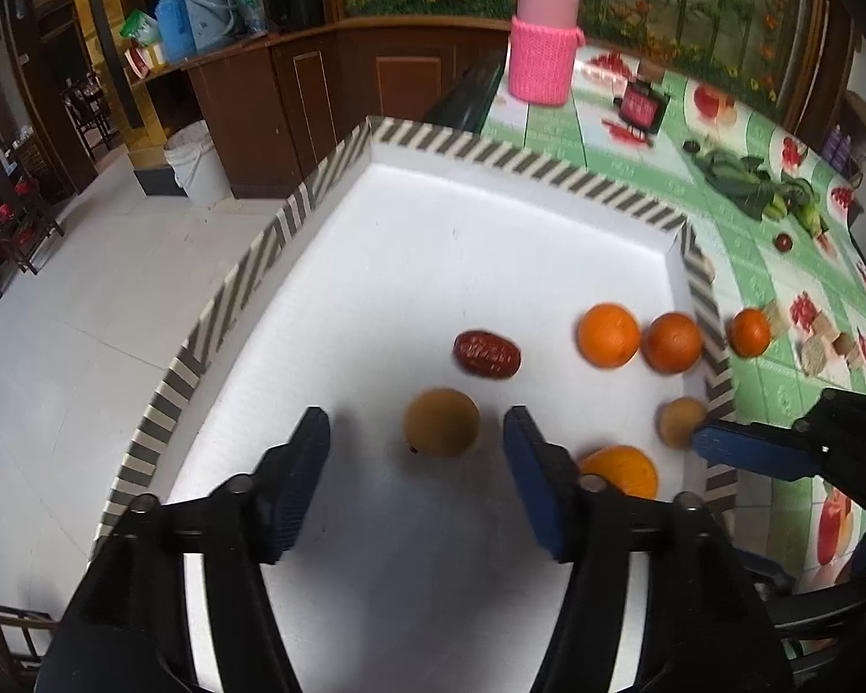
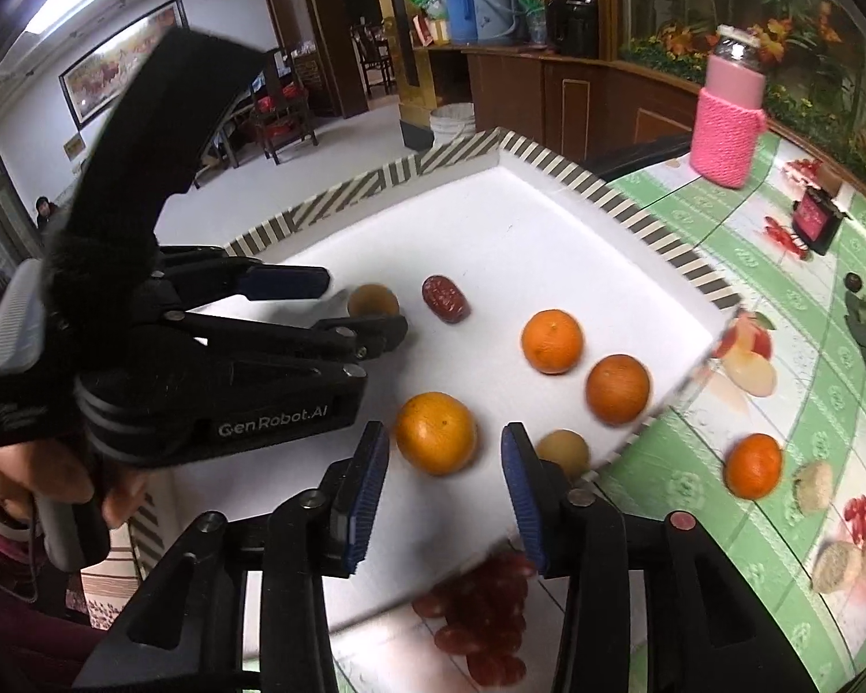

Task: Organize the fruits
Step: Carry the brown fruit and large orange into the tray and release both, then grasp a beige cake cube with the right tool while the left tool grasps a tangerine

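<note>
Step in hand, as judged: placing fruit into the white tray [image 1: 410, 265] with the striped rim; both grippers look to be at release.

Left gripper [image 1: 415, 433]: spread, pads clear of the brown round fruit [image 1: 441, 421] that sits on the tray floor between them, gaps visible on both sides. Holds nothing. Red date [image 1: 486, 353] just beyond the fingertips; 2 oranges [image 1: 609, 335] further off to its right, near the tray's right wall.

Right gripper [image 2: 444, 450]: partly spread, a large orange [image 2: 436, 433] resting on the tray between the fingers. Touch on the left pad cannot be told for sure; a gap shows on the right. Small brown fruit [image 2: 563, 450] just right of its right finger, at the tray edge.

Outside the tray, on the green bench [image 2: 693, 496]: 1 small orange [image 2: 753, 466], right of the right gripper.

Next move, as judged: back both grippers away without nudging the loose fruit, then the right one reaches for the orange left on the bench.
</note>
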`<action>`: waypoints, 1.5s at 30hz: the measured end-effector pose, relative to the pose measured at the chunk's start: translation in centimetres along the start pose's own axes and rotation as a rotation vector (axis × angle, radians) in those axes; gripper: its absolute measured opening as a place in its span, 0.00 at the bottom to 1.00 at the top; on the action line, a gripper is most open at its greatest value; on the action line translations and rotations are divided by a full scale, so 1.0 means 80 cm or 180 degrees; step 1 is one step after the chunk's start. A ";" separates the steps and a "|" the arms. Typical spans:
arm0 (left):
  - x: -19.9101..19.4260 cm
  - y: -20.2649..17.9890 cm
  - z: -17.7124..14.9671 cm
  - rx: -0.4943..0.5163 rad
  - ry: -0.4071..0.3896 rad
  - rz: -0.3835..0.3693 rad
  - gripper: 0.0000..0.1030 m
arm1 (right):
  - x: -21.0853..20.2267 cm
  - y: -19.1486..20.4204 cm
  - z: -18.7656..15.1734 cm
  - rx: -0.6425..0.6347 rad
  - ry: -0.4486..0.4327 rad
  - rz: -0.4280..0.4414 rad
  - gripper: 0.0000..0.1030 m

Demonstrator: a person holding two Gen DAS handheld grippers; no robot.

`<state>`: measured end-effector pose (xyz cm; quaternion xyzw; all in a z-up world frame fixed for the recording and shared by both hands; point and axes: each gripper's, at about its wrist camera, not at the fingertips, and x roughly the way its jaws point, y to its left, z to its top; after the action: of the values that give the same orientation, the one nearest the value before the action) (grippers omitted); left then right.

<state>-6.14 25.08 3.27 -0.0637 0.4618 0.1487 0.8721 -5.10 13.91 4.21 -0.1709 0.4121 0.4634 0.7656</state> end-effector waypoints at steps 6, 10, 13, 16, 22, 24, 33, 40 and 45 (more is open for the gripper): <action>-0.021 -0.020 0.004 0.0087 -0.0179 -0.0008 0.63 | -0.036 -0.019 -0.011 0.0119 -0.0149 -0.0111 0.50; -0.034 -0.042 0.007 0.0168 -0.0282 -0.0108 0.63 | -0.065 -0.035 -0.024 0.0223 -0.0240 -0.0196 0.57; -0.039 -0.060 0.009 0.0213 -0.0310 -0.0252 0.63 | -0.090 -0.051 -0.039 0.0304 -0.0325 -0.0336 0.67; -0.043 -0.079 0.010 0.0278 -0.0333 -0.0350 0.63 | -0.114 -0.074 -0.057 0.0428 -0.0389 -0.0451 0.68; -0.044 -0.125 0.011 0.0455 -0.0315 -0.0533 0.63 | -0.150 -0.125 -0.100 0.0730 -0.0400 -0.0730 0.68; -0.043 -0.141 0.009 0.0533 -0.0312 -0.0569 0.63 | -0.159 -0.143 -0.119 0.0831 -0.0384 -0.0841 0.68; -0.025 -0.203 0.018 0.0836 -0.0222 -0.0703 0.63 | -0.170 -0.208 -0.161 0.1299 -0.0381 -0.0872 0.68; -0.006 -0.226 0.026 0.1039 -0.0156 -0.0695 0.63 | -0.134 -0.214 -0.132 0.1151 -0.0269 -0.0819 0.67; 0.009 -0.232 0.030 0.1110 -0.0107 -0.0670 0.63 | -0.111 -0.221 -0.114 0.1095 -0.0191 -0.0832 0.58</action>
<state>2.03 8.21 3.58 0.0428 0.4567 -0.0245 0.8882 3.56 -6.08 3.60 -0.0758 0.4365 0.2879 0.8490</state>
